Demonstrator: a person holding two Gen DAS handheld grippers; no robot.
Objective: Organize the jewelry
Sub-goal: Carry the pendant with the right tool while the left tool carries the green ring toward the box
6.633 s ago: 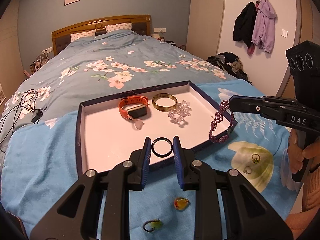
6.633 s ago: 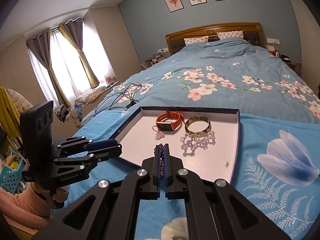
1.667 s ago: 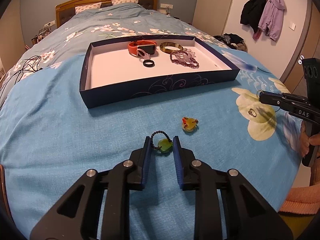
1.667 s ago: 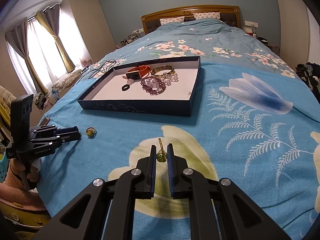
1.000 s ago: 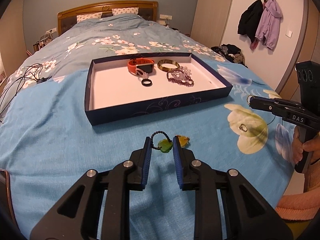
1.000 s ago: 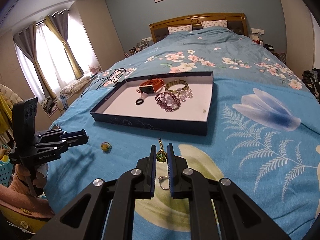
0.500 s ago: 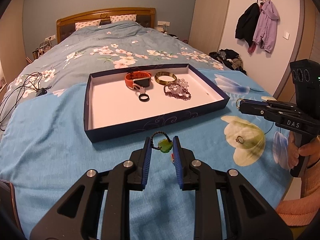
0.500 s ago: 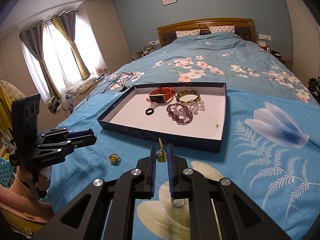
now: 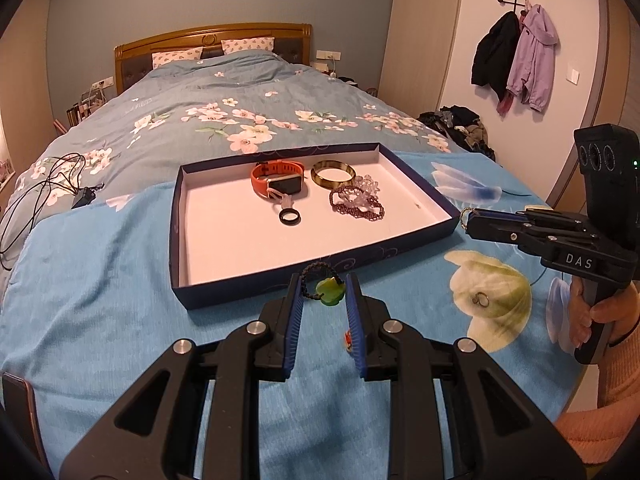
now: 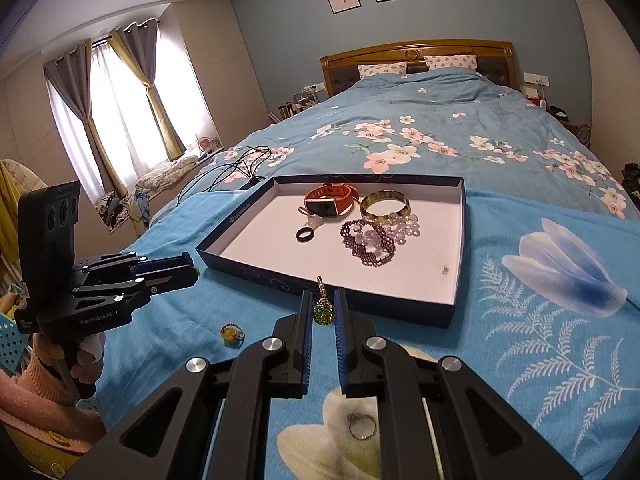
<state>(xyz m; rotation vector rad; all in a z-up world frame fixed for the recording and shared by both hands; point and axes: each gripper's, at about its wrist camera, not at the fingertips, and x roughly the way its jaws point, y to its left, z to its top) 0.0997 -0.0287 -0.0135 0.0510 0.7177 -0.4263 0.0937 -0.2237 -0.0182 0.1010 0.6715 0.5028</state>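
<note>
Both pendants carried nearer tray, green pendant between left jaws

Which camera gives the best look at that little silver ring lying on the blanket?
The right wrist view: the silver ring lies close below the right gripper, its band clear. In the left wrist view it is small and distant on the pale flower print.

Both wrist views face headboard, sharing tray mid-frame

Warm, rather dim indoor light fills both views. Daylight glares white through the curtained window. Fisheye lenses bend the walls and darken the corners. Soft shadows lie on the bedspread; focus is sharp.
</note>
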